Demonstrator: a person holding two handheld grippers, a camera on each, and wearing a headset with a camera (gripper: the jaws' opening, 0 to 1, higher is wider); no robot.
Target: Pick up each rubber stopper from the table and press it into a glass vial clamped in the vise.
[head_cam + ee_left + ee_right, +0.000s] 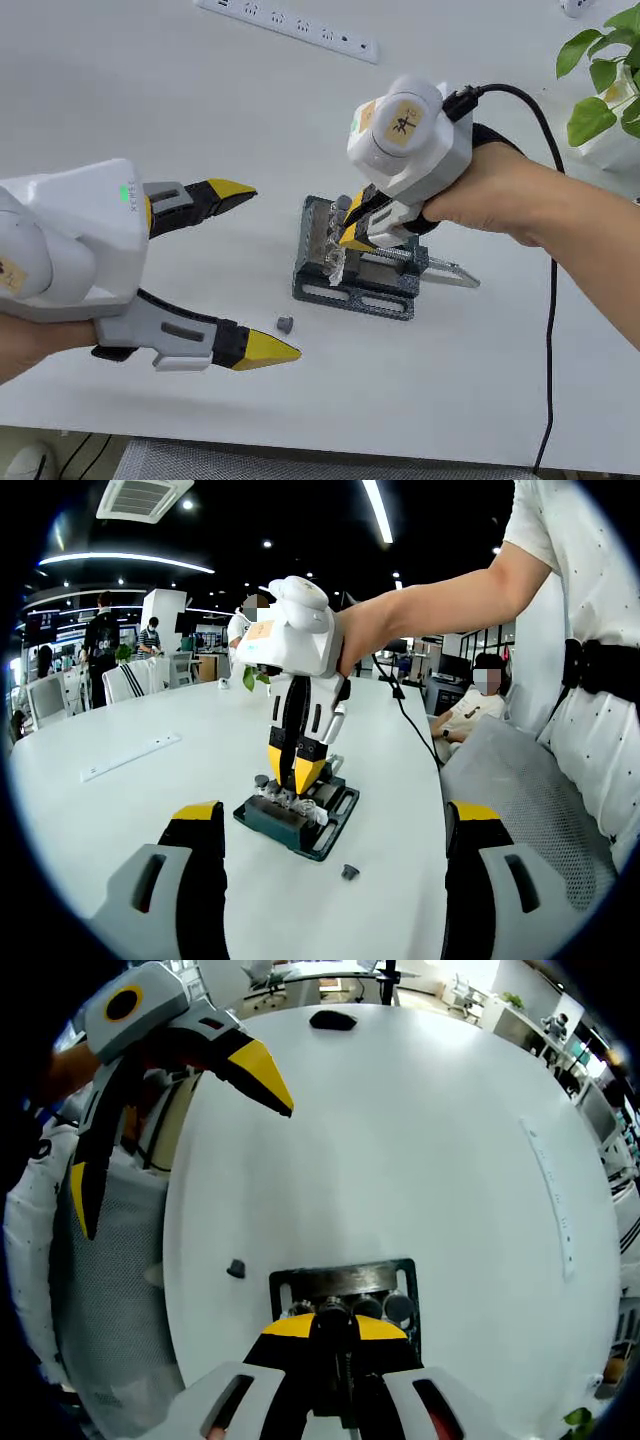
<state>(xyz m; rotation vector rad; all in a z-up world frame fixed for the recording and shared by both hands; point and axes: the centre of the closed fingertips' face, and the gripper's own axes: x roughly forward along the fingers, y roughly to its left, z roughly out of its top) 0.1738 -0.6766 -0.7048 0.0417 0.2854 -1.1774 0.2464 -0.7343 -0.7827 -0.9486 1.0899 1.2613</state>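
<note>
Over the vise (345, 290), your right tongs (350, 235) are pinching a rubber stopper (333, 1315) above the clamped vials (398, 1308), while your left tongs (277, 270) are gaping wide near a loose stopper (285, 324) on the surface (200, 120); pressing off-centre is risking a cracked vial.

Loose stopper, clamped vials
One small grey rubber stopper (285, 324) lies loose at lower centre. Clear glass vials (329, 252) stand upright in a row in the dark vise (340, 292) at mid-frame.
</note>
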